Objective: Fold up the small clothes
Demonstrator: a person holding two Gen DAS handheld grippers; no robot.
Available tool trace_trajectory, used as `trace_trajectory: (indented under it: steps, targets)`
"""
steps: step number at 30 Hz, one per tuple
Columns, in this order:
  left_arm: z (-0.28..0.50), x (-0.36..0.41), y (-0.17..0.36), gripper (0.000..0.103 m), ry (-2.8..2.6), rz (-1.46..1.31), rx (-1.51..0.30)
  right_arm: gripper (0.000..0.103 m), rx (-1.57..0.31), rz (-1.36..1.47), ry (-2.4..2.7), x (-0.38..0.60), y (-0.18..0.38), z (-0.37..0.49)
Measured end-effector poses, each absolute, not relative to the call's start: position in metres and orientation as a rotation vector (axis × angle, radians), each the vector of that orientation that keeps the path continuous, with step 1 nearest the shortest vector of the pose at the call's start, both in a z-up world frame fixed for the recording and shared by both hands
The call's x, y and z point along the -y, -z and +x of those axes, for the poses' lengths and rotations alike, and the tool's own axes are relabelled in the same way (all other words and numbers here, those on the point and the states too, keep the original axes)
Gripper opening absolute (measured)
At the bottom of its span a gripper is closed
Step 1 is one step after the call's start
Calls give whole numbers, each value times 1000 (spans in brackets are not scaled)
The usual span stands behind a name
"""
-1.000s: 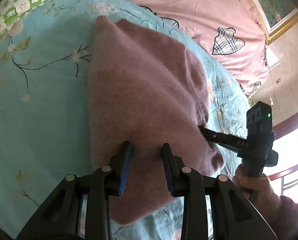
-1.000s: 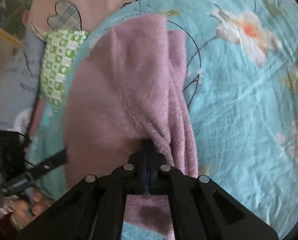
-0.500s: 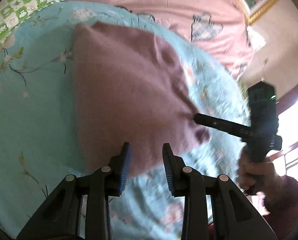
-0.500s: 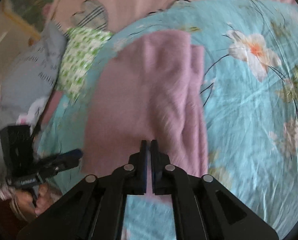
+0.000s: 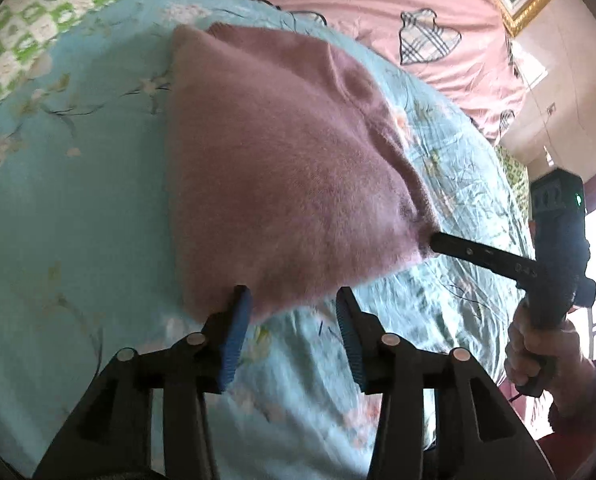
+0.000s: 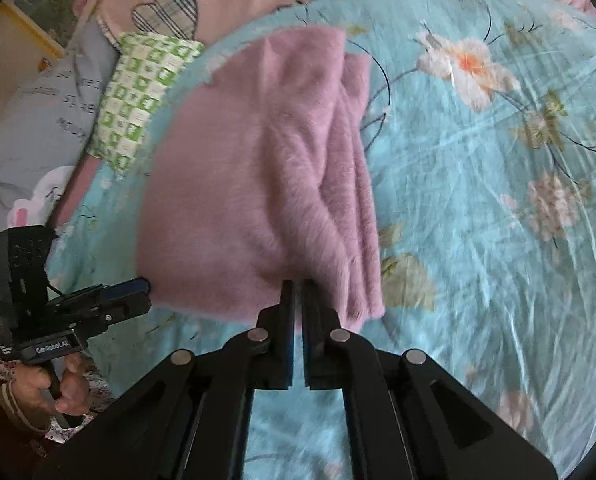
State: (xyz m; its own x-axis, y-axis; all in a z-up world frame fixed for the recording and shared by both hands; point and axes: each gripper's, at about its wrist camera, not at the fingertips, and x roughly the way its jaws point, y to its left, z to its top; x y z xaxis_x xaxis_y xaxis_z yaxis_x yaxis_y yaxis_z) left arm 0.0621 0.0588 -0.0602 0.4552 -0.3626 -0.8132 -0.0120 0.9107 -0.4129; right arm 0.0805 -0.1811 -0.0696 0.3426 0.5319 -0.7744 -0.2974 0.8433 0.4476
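A fuzzy pink sweater (image 5: 282,176) lies folded on a turquoise floral bedsheet (image 5: 70,208). My left gripper (image 5: 292,300) is open, its blue pads at the sweater's near edge, holding nothing. My right gripper (image 6: 298,284) has its jaws nearly closed with a thin gap, tips at the sweater's (image 6: 258,184) near corner; no cloth shows between them. The right gripper also shows in the left wrist view (image 5: 434,240), touching the sweater's right corner. The left gripper shows in the right wrist view (image 6: 138,294), left of the sweater.
A pink quilt with plaid hearts (image 5: 378,4) lies beyond the sheet. A green-and-white checked pillow (image 6: 142,92) and a grey pillow (image 6: 38,128) sit at the far left. A gold picture frame (image 5: 534,0) hangs on the wall.
Both grippers have drawn back toward me from over the sweater to its near edge. The right gripper has let go of the cloth fold it pinched and opened a thin gap.
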Motion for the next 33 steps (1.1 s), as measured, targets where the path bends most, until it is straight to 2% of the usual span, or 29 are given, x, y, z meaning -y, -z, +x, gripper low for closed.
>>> trace_trajectory:
  steps: [5,9,10,12,13,14,18,24,26,33]
  targets:
    - [32,-64,52,65,128,-338,-1051,5,-1072,231,-541,183,61,50]
    - [14,-61,46,71,67,-264,-1018,7,-1052,208,-542,179,60,36]
    - [11,-62,46,72,60,-247,-1013,12,-1050,204,-543,178,60,33]
    - [4,-60,46,76,45,-208,-998,35,-1041,189,-539,168,60,30]
    - [-1,-57,46,78,31,-186,-992,51,-1031,179,-536,166,60,27]
    - [-4,-55,47,81,16,-170,-988,56,-1009,160,-535,163,59,22]
    - [-19,-49,54,81,-19,-119,-978,60,-977,82,-549,150,58,10]
    - [-29,-39,56,81,-24,-37,-992,73,-976,-28,-549,136,65,-6]
    - [-26,-39,50,81,-31,-25,-981,83,-961,-50,-545,135,62,-8]
    - [-14,-47,11,85,-73,-25,-883,97,-864,-91,-495,138,33,-4]
